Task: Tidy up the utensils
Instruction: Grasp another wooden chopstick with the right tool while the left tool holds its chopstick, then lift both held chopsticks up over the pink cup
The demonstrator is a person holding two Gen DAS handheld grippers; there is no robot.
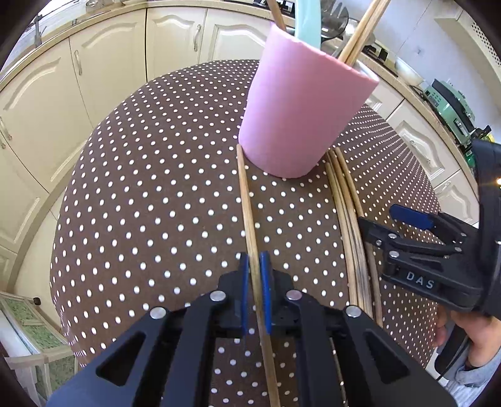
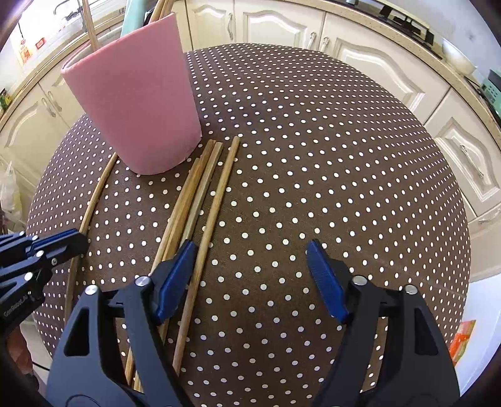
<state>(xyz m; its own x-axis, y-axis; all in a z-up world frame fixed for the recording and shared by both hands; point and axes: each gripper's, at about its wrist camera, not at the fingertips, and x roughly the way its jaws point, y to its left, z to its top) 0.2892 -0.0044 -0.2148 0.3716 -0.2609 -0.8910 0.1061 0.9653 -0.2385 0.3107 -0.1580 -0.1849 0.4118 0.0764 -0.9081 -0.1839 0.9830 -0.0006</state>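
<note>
pink cup (image 1: 300, 119): matte, foam-like wall, tapered cylinder, upright on the table (image 1: 156, 188), upper centre of the left wrist view; upper left in the right wrist view (image 2: 137, 103). holds several thin wooden sticks (image 1: 363, 31) and a pale mint handle (image 1: 308, 22) leaning out of the rim.

table: round top under brown cloth with a regular grid of small white dots, fine woven texture.

single chopstick (image 1: 247, 203): slim, round, light bamboo with a darker stain low down; lies on the cloth, far tip just beside the cup base, runs down the centre of the left wrist view. left edge of the right wrist view (image 2: 94, 203).

loose chopsticks (image 2: 200, 194): bundle of about five, same bamboo, some squared at the far end, lying side by side and touching, centre of the right wrist view; right of centre in the left wrist view (image 1: 347, 213), far ends near the cup base.

left gripper (image 1: 255, 272): black plastic frame, blue ribbed pads, angled steeply down at the cloth; clenched on the single chopstick, pads pressing it from both sides.

right gripper (image 2: 250, 260): same build, tilted steeply down over the table; released, jaws spread with bare dotted cloth between them. left pad (image 2: 175, 275) sits over the near part of the bundle; contact cannot be told. seen from the side at right edge of the left wrist view (image 1: 375, 219), a hand (image 1: 476, 341) on its grip at lower right.

cream panelled cabinets (image 2: 360, 53) behind the table, metal handles.
</note>
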